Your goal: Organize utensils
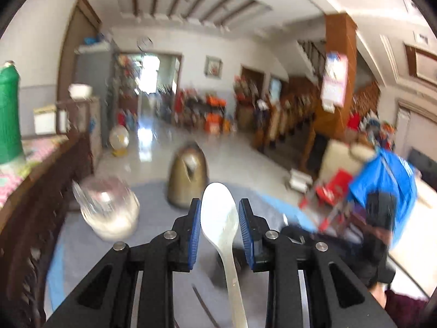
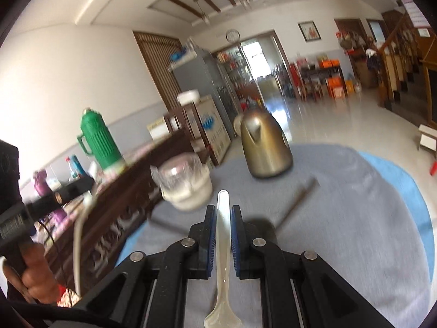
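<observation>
The white spoon point(image 1: 218, 218) in the left wrist view sits bowl-forward between the blue pads of the left claw point(image 1: 220, 213), its handle running back toward the camera. The pads flank the bowl's widest part; whether they press it or merely frame it, I cannot tell. Pointing the bowl away probably suits dropping it handle-last into a holder.

The second spoon point(image 2: 223, 235) is the opposite way round: handle tip forward, bowl near the camera. The right claw point(image 2: 223, 218) is closed on its thin handle, pads tight against either side, a grip that should keep the utensil from swinging.

Both spoons hang above the blue-grey counter point(image 2: 355, 205), short of the bronze kettle point(image 2: 263, 147). Left of the kettle, nearer the claws, stands a clear lidded jar point(image 2: 185, 186), a plausible destination. Right of the kettle and closer in, a dark stick-like utensil point(image 2: 297, 202) lies on the counter, likely not yet sorted.
</observation>
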Demonstrator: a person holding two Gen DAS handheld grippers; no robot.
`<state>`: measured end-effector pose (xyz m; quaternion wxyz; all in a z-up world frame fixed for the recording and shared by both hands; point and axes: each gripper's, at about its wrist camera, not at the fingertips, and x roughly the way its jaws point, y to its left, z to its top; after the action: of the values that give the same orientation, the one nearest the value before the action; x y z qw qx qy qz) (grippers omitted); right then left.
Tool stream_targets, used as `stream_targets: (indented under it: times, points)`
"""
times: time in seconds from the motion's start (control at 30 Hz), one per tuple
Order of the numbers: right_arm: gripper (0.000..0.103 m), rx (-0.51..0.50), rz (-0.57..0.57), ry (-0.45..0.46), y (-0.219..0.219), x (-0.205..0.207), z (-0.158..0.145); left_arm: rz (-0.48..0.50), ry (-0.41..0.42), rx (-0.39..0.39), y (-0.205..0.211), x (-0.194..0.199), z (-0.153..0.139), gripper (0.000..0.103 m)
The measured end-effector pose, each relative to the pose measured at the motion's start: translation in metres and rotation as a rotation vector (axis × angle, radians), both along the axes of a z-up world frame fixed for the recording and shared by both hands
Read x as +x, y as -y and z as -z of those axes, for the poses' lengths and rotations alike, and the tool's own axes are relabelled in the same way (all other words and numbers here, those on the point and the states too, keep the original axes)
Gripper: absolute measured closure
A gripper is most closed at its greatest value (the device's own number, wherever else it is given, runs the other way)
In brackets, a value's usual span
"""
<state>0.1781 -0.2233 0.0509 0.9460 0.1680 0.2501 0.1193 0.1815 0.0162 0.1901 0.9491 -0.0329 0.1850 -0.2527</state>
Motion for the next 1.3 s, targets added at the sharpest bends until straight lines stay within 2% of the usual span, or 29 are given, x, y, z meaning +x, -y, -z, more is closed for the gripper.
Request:
stream_targets:
  times: [0.07,0.2,0.33,0.47,0.6,0.77,0.87,1.1,1.3]
  points:
    - [0.092,0.006,0.016,0.039,-0.004,0.013,-0.008,-0.029,0.024,-0.045,-0.006,0.025,-0.009,0.074]
    - [0.092,-0.008,0.058,0.116,-0.016,0.038,-0.02,-0.046,0.065,-0.108,-0.005,0.071,-0.006,0.074]
    - [0.092,-0.044,0.109,0.15,-0.025,0.065,-0.018,0.06,-0.006,-0.221,0.001,0.127,0.022,0.074]
    - [0.092,-0.052,0.161,0.137,-0.03,0.088,0.0,0.154,-0.106,-0.291,0.021,0.167,0.064,0.074]
    - [0.092,-0.067,0.195,0.123,-0.03,0.097,0.016,0.23,-0.179,-0.349,0.042,0.184,0.1,0.074]
    - [0.092,-0.098,0.22,0.115,-0.023,0.098,0.026,0.342,-0.212,-0.36,0.064,0.182,0.127,0.074]
    - [0.092,-0.099,0.231,0.107,-0.02,0.098,0.029,0.334,-0.211,-0.333,0.069,0.185,0.14,0.073]
    - [0.092,-0.107,0.241,0.1,-0.018,0.095,0.032,0.301,-0.226,-0.345,0.069,0.192,0.158,0.074]
    - [0.092,-0.11,0.24,0.094,-0.018,0.097,0.034,0.33,-0.216,-0.316,0.063,0.184,0.165,0.074]
